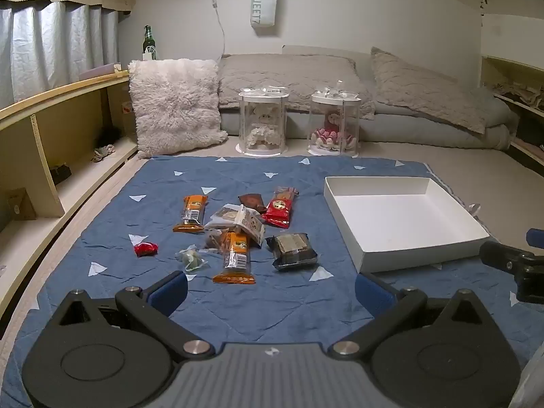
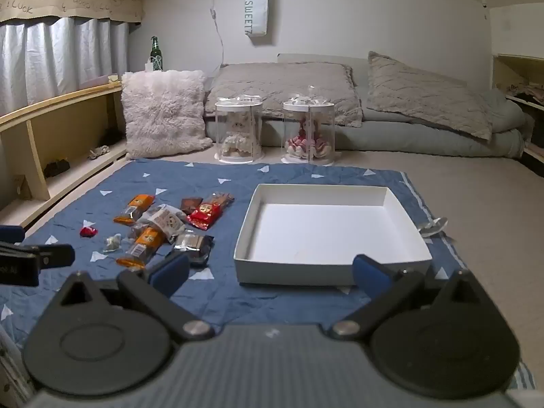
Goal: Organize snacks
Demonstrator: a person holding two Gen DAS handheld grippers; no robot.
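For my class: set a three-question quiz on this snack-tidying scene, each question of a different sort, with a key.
1. True or false: the white box already holds snacks.
2. How many orange packets lie on the blue mat?
3. The left gripper and right gripper are: A) both open, B) both shut, C) one shut on a packet.

Key: 1. False, it is empty. 2. Two; the second lies nearer the camera. 3. A.
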